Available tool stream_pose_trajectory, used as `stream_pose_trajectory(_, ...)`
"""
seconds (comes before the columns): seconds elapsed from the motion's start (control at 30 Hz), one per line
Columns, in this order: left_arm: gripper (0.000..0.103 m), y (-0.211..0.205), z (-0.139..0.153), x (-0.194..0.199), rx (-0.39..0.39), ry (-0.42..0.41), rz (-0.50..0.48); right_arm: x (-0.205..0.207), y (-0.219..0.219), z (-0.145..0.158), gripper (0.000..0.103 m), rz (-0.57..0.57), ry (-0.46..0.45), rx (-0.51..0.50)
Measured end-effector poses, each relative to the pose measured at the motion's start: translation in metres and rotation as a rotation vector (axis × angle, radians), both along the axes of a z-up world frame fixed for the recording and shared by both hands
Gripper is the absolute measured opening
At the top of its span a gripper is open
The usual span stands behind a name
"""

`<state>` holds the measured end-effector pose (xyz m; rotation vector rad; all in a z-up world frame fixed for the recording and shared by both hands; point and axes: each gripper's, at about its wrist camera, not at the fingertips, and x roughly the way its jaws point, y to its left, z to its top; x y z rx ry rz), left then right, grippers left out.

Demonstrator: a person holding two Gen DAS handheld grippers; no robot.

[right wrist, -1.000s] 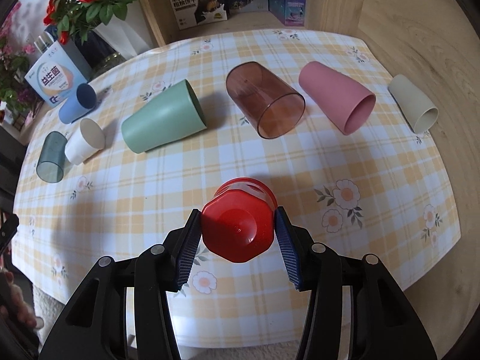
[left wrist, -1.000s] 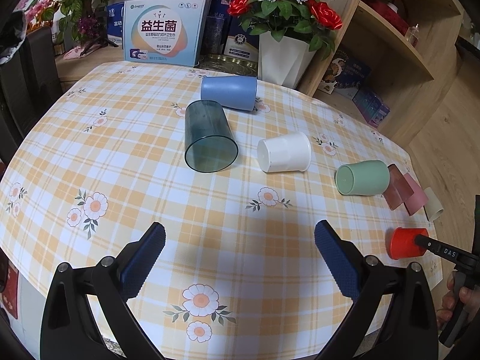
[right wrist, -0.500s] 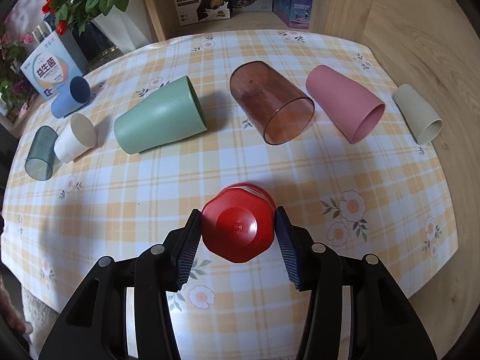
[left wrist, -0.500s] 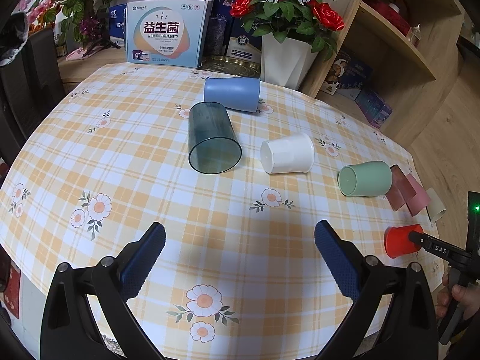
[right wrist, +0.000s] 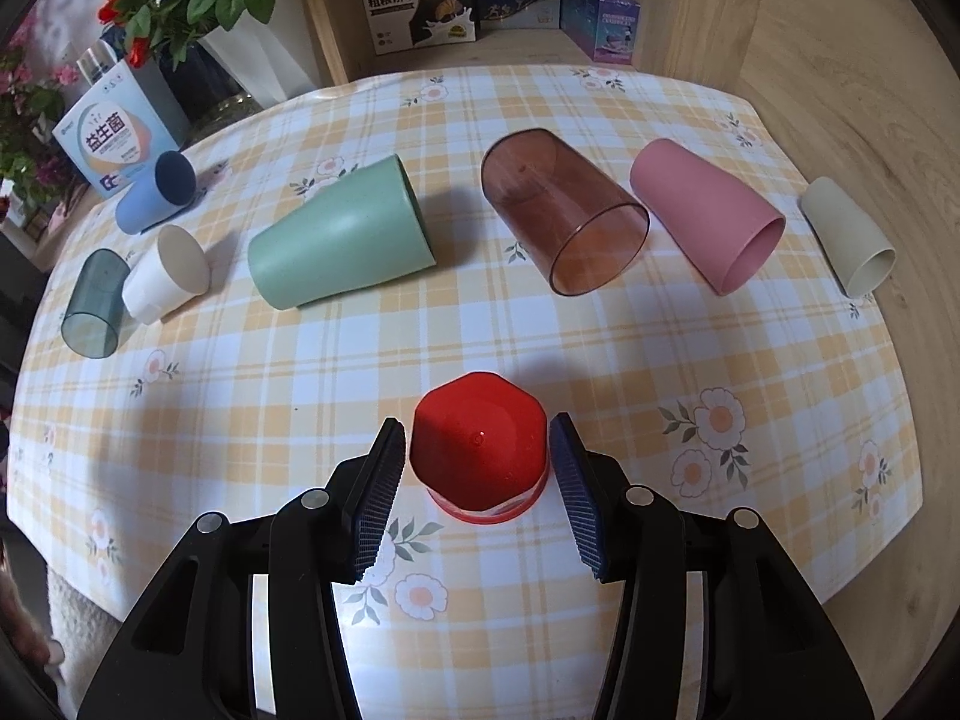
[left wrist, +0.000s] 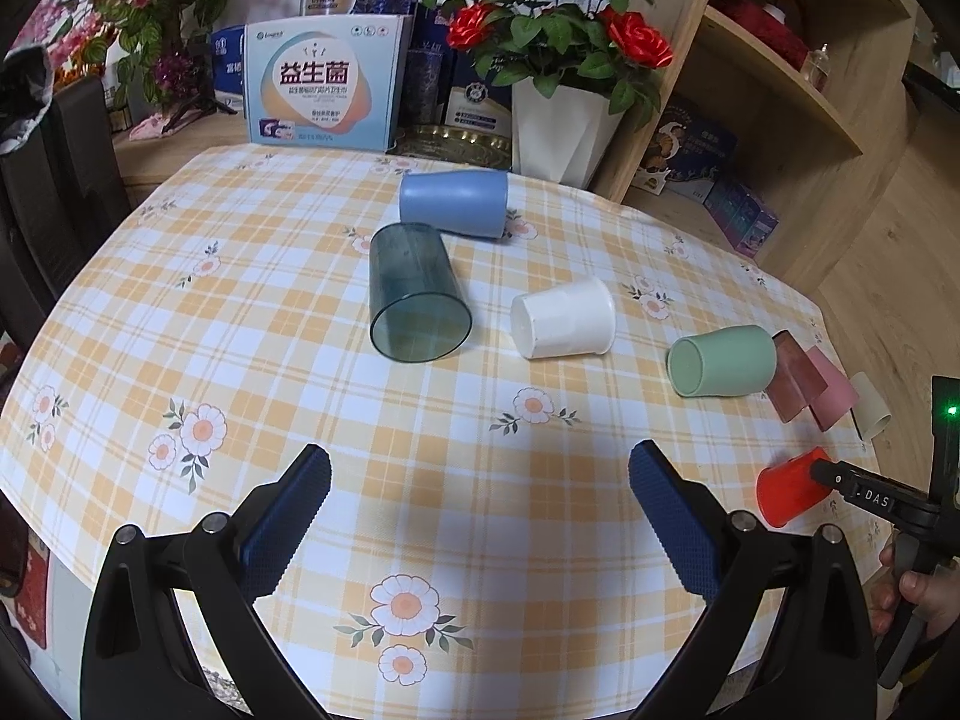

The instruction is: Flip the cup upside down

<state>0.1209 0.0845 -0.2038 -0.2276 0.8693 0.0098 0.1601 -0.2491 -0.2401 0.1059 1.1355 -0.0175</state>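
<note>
Standing mouth-down on the checked bench (right wrist: pixel 600 360), the red cup (right wrist: pixel 480 450) sits between the jaws of my right gripper (right wrist: pixel 477 474). The jaws look parted, with a thin gap visible on each side of the cup, so I judge that I am letting go rather than pinching it. The flip itself appears done: the faceted base faces up and the rim rests on the cloth. The next move, as I judge it, calls for backing straight away without brushing the cup, since a nudge could tip it.

My left gripper (left wrist: pixel 480 486) hovers over bare cloth with its jaws spread wide, holding nothing.

The right wrist view shows the cup's base and the gaps at the pads. The left wrist view shows the red cup (left wrist: pixel 792 492) from the side at the far right, with the right gripper's tip against it, but it looks tilted there by the lens, so I cannot confirm its seating from that side.

Other cups lie on their sides: a green cup (right wrist: pixel 342 240), a brown clear tumbler (right wrist: pixel 564 216), a pink cup (right wrist: pixel 708 222), a beige cup (right wrist: pixel 846 234), a white cup (left wrist: pixel 564 318), a smoky clear tumbler (left wrist: pixel 414 294) and a blue cup (left wrist: pixel 453 204)
</note>
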Motion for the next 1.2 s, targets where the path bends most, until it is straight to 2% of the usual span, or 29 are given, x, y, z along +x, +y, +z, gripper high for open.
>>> stream_pose_trajectory(0.1,0.097,-0.004,0.008,-0.002,0.009,-0.018,-0.009,-0.002,-0.001,0.006,0.05,0.002,-0.012,0.01)
stream_pose_trajectory(0.27,0.097,-0.013,0.024,-0.006,0.027,-0.056,-0.029,-0.008,-0.002,0.023,0.06,0.017,-0.054,0.036)
stream_pose_trajectory(0.33,0.097,-0.016,0.031,-0.009,0.034,-0.073,-0.038,-0.013,-0.002,0.032,0.07,0.025,-0.077,0.042)
stream_pose_trajectory(0.4,0.097,-0.02,0.038,-0.012,0.043,-0.089,-0.046,-0.019,-0.003,0.042,0.073,0.025,-0.105,0.063)
stream_pose_trajectory(0.5,0.097,-0.025,0.051,-0.016,0.06,-0.116,-0.057,-0.027,-0.004,0.058,0.089,0.029,-0.147,0.094)
stream_pose_trajectory(0.67,0.097,-0.039,0.084,-0.026,0.109,-0.184,-0.091,-0.047,0.002,0.099,0.089,0.048,-0.261,0.078)
stream_pose_trajectory(0.9,0.097,-0.051,0.131,-0.045,0.116,-0.282,-0.122,-0.078,0.01,0.164,0.089,0.072,-0.418,0.074)
stream_pose_trajectory(1.1,0.097,-0.058,0.168,-0.064,0.119,-0.35,-0.145,-0.102,0.014,0.206,0.089,0.07,-0.498,0.075)
stream_pose_trajectory(1.2,0.097,-0.061,0.187,-0.075,0.143,-0.394,-0.136,-0.117,0.017,0.225,0.089,0.053,-0.542,0.027)
